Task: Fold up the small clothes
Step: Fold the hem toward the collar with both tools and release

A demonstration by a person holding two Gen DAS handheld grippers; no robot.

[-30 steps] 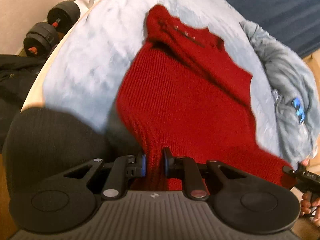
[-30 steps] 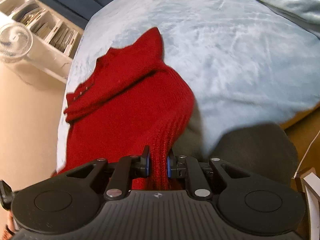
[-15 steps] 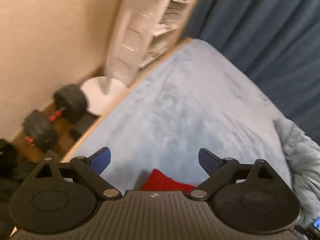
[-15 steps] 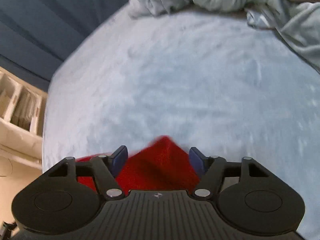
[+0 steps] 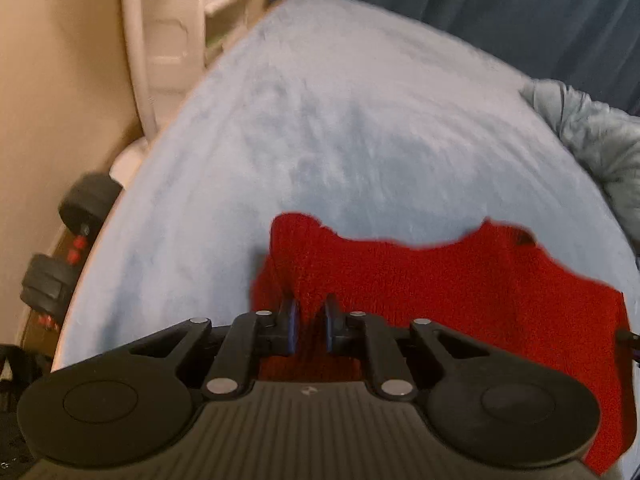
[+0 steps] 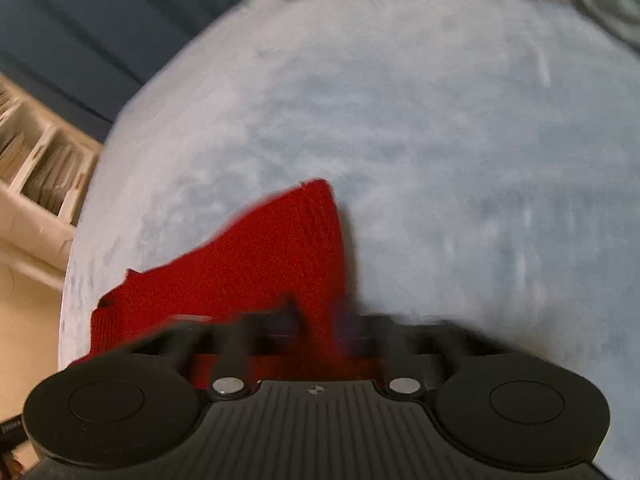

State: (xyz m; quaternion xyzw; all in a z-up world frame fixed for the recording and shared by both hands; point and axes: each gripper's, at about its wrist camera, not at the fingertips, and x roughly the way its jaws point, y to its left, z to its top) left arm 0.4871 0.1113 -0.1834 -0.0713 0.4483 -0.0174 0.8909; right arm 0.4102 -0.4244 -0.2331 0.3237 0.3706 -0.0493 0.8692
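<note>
A red knit sweater (image 5: 460, 284) lies on the pale blue bed (image 5: 360, 128), near its front edge. My left gripper (image 5: 308, 326) is shut on the sweater's left corner. In the right wrist view the sweater (image 6: 248, 272) runs off to the left, and my right gripper (image 6: 320, 320) is closed on its right corner; its fingers are blurred by motion.
A rumpled grey-blue blanket (image 5: 596, 136) lies at the bed's right side. Black dumbbells (image 5: 68, 244) sit on the floor at the left, below a white shelf unit (image 5: 168, 32). Dark blue curtains (image 5: 480, 8) hang behind the bed. The shelf unit also shows in the right wrist view (image 6: 36, 176).
Half a second ago both grippers were open above the sweater's edge. Now both have dropped onto it and closed on its left and right corners.
</note>
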